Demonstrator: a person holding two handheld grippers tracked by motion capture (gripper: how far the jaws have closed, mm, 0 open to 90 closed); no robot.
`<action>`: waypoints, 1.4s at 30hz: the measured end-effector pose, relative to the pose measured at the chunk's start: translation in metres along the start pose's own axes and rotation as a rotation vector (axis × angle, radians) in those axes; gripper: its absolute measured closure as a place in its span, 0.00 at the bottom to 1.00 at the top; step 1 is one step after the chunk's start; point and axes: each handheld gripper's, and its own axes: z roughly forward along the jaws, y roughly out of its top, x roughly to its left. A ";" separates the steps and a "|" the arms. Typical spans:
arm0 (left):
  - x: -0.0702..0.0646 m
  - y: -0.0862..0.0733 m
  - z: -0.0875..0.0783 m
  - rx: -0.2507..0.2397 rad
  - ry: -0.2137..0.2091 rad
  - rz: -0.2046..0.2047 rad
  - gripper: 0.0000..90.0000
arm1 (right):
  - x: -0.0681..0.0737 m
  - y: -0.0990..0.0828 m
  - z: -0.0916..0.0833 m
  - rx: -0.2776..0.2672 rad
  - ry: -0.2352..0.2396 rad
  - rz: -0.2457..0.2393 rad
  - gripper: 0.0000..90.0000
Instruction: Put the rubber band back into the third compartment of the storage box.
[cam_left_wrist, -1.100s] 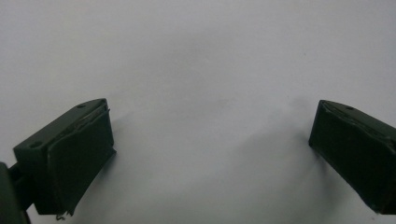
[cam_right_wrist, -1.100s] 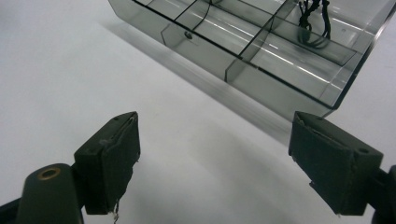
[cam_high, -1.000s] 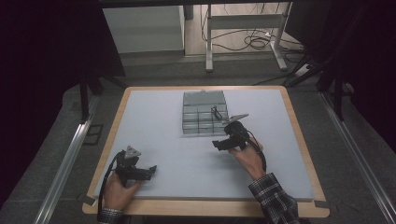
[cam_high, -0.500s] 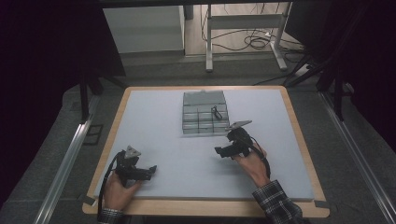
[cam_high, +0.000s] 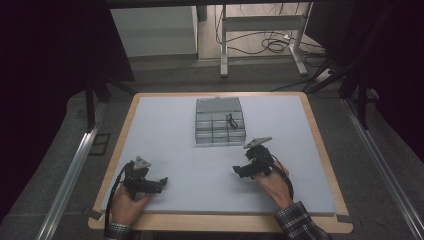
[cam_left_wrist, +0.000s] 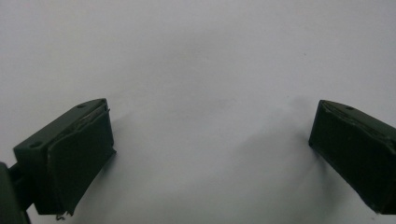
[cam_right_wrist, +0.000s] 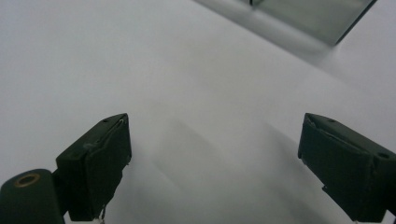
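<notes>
Nearest the person's edge of the desk (cam_high: 150, 100), the left hand (cam_high: 124, 206) holds the left tongs (cam_high: 161, 182) low over the pale mat (cam_high: 165, 130), well to the near-left of the grey box (cam_high: 220, 120). In the left gripper view the left tongs (cam_left_wrist: 210, 149) stand spread wide, with bare mat (cam_left_wrist: 196, 60) between the two black pads and nothing held. A grey three-cornered plate sits on top of them and a cable loops back toward the wrist.

A little farther in, the right hand (cam_high: 274, 184), with a plaid sleeve (cam_high: 297, 224) behind it, holds the right tongs (cam_high: 239, 172) near the box, to its near-right, tips pointing left across the mat. In the right gripper view the right tongs (cam_right_wrist: 212, 161) are likewise spread wide and empty, and the mat (cam_right_wrist: 116, 56) lies below them. A corner of the box (cam_right_wrist: 313, 16) shows at the top of that view, blurred.

The box lies beyond both hands, around the middle of the far half of the desk. It is a shallow tray split into small compartments, its lid laid open toward the far side. A small dark thing (cam_high: 232, 120) rests in a compartment on the box's right side; I cannot tell what it is.

Beyond the box, past the desk's far edge, a white cabinet (cam_high: 152, 30) stands on the floor, and to its right a metal frame (cam_high: 260, 30) with cables (cam_high: 272, 45) tangled on the floor.
</notes>
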 end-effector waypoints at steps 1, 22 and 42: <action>0.000 0.000 0.000 0.000 0.000 0.000 0.00 | 0.000 0.000 0.000 0.000 0.000 0.000 0.11; 0.000 0.000 0.000 -0.001 0.000 0.000 0.00 | 0.011 -0.029 -0.012 -0.003 -0.019 -0.007 0.10; 0.000 0.000 0.000 -0.001 0.000 -0.001 0.00 | 0.008 -0.059 -0.037 -0.015 -0.039 0.022 0.10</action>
